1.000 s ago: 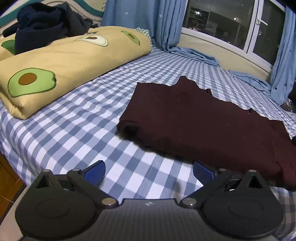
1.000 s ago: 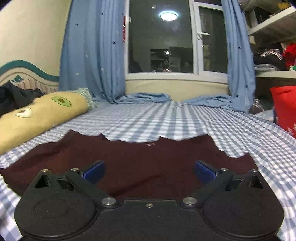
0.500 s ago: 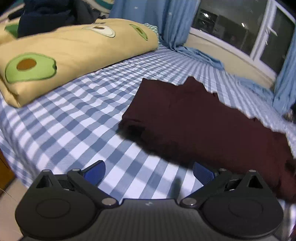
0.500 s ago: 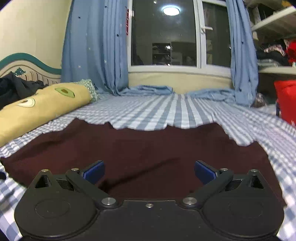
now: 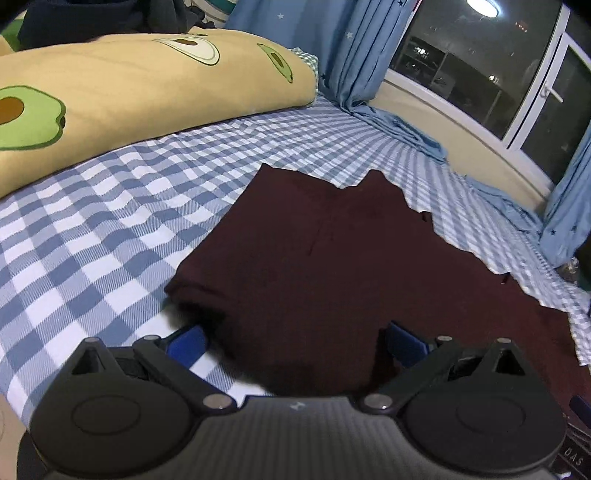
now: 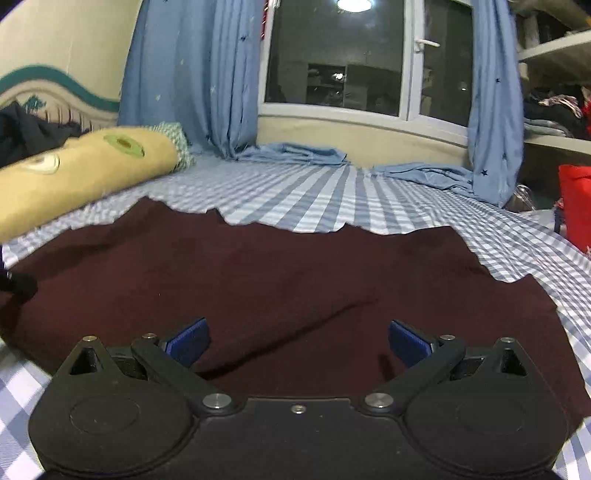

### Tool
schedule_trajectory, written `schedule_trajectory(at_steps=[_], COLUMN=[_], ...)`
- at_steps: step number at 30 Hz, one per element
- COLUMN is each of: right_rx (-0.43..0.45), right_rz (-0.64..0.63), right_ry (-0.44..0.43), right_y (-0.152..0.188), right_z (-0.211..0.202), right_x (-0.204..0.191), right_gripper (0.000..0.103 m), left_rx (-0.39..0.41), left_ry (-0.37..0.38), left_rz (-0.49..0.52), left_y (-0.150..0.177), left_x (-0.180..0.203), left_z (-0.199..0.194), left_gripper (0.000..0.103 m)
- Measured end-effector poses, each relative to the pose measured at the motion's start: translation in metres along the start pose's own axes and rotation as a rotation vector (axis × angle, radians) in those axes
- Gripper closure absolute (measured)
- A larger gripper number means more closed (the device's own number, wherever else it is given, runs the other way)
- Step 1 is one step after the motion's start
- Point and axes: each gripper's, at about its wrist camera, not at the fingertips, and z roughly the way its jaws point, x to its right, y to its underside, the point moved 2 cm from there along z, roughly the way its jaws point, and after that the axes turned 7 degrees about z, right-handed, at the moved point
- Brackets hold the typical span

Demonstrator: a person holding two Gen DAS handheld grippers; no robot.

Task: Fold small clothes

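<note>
Left wrist view. Dark maroon garment [image 5: 332, 258] spread flat across the blue-and-white checked bedsheet [image 5: 103, 221], filling the centre and running toward the right edge of the frame. Near-left corner of the cloth bunched and slightly thickened at lower centre. Left tongs [image 5: 295, 343] released, blue pads [image 5: 184, 341] wide apart at the bottom of the frame, straddling that near corner: left pad over bare sheet just beside the cloth edge, right pad over the cloth. Contact with the fabric not clear. Yellow avocado-print pillow [image 5: 129, 92] across the upper left, a dark heap of clothing [image 5: 110, 18] behind it at the top edge. Blue star-print curtains [image 5: 362, 55] at upper centre, their hems pooled on the sheet; dark window [image 5: 498, 74] at upper right.

Right wrist view. Same maroon garment [image 6: 277, 288] filling the middle band of the frame, far edge wavy against the checked bedsheet [image 6: 314, 199], a long crease slanting up and right from the lower centre. Right tongs [image 6: 297, 341] released, blue pads [image 6: 188, 339] spread wide at the bottom, both over cloth, nothing gripped. Avocado pillow [image 6: 85, 173] at mid left, curtains [image 6: 192, 74] on either side of the window [image 6: 332, 55] at the top, a red object [image 6: 576, 206] at the right edge.
</note>
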Motion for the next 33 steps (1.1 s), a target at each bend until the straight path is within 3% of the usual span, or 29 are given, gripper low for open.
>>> schedule_trajectory(at_steps=[9,14,19,22,30,33], right_rx=[-0.054,-0.041,-0.032,-0.029,0.044,0.017], right_rz=[-0.048,-0.040,-0.041,-0.029,-0.032,-0.036], right_ry=[0.009,0.009,0.020,0.022,0.086,0.090], right_y=[0.008,0.011,0.012,0.013,0.010,0.013], right_z=[0.019,0.016,0.014,0.013,-0.002,-0.001], right_x=[-0.008,-0.006,-0.008,-0.007,-0.003,0.002], right_gripper=[0.001,0.001,0.000,0.000,0.000,0.001], left_rx=[0.054,0.087,0.120,0.131,0.128,0.119], left_ry=[-0.075,-0.092,-0.102,-0.098,-0.109,-0.110], left_rz=[0.119,0.091,0.033,-0.010,0.032,0.028], left_y=[0.011,0.012,0.008,0.005,-0.002,-0.003], left_x=[0.012,0.011,0.003,-0.003,0.002,0.002], left_z=[0.008,0.007,0.000,-0.004,-0.010,-0.008], left_gripper=[0.001,0.003,0.031,0.040,0.048,0.048])
